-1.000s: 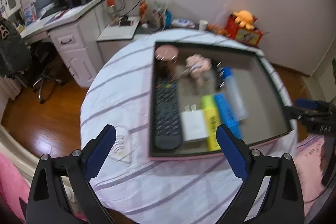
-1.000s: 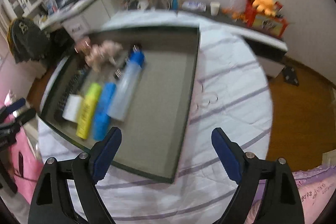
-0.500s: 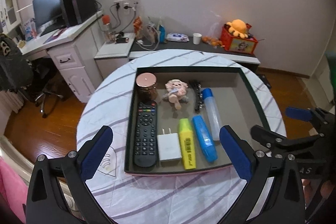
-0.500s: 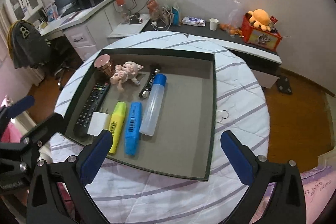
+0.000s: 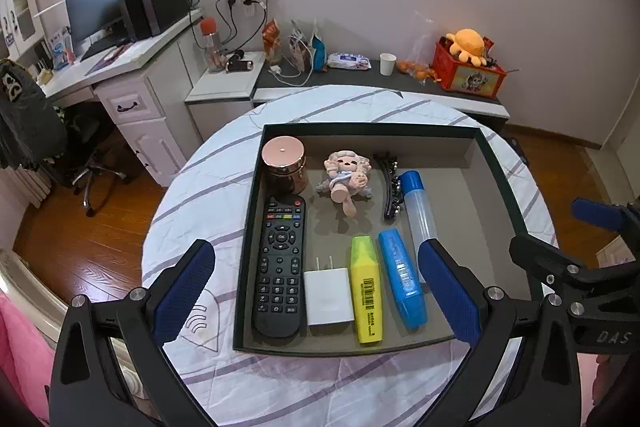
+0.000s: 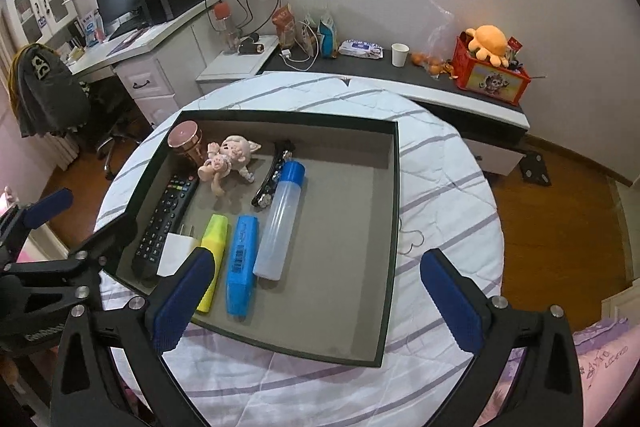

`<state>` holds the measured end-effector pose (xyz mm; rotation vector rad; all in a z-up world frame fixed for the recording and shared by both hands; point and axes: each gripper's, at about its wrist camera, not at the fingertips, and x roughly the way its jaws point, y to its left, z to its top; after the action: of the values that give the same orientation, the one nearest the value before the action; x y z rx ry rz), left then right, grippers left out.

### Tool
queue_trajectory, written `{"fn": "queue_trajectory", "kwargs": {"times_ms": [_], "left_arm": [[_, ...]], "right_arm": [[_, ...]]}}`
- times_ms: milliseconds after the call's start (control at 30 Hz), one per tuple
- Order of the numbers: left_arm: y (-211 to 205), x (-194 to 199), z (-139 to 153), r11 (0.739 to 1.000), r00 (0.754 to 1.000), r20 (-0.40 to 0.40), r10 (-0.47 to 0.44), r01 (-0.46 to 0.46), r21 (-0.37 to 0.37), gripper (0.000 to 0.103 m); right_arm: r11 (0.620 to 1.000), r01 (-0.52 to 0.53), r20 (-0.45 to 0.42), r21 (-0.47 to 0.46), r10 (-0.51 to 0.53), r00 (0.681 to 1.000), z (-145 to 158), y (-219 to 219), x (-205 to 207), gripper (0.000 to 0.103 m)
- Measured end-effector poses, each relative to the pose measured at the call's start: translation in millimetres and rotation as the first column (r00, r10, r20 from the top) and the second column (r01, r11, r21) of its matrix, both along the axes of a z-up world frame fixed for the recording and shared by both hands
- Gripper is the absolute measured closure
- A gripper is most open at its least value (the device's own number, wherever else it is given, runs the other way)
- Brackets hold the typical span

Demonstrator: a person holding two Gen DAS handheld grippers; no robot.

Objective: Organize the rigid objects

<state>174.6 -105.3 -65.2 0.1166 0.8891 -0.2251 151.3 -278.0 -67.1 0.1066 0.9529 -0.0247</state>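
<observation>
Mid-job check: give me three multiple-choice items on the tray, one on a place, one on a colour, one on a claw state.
1. The white charger lies between:
A. remote and yellow highlighter
B. doll and hair clip
C. bottle and tray wall

2. The bottle has a cap coloured:
A. red
B. blue
C. green

3. The right claw is:
A. shut on the bottle
B. shut on nothing
C. open, holding nothing

Key: 1 A, the remote and yellow highlighter flank it; 2 B, its cap is blue; 3 C, the pads stand wide apart with nothing gripped.
</observation>
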Motion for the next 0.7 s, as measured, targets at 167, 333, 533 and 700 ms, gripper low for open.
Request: {"fn": "queue_trajectory", "kwargs": {"times_ms": [167, 333, 533, 700], "left_arm": [[-5.0, 4.5, -3.7, 1.0, 1.0, -0.008, -0.006, 0.006, 0.007, 0.0], [-8.6, 6.2, -5.8, 1.0, 1.0, -0.012, -0.015, 0.015, 0.01, 0.0], [-14.3, 6.0, -6.9, 1.0, 1.0, -0.013, -0.021, 0.021, 0.016, 0.0], [-19.2, 3.7, -7.4, 0.999, 1.0, -0.012, -0.025, 0.026, 0.024, 0.0]], "right_arm": [[1.0, -0.002, 0.007, -0.002, 0.002, 1.0, 2.8, -1.5, 2.3, 0.0], [1.0, 0.006, 0.003, 0.003, -0.006, 1.0, 2.1, -5.9, 4.7, 0.0], [1.0, 0.014, -0.002, 0.004, -0.014, 1.0, 0.8, -10.6, 4.9, 0.0], [1.0, 0.026, -0.007, 0.001, -0.026, 1.0, -1.6, -14.7, 3.6, 0.0]]}}
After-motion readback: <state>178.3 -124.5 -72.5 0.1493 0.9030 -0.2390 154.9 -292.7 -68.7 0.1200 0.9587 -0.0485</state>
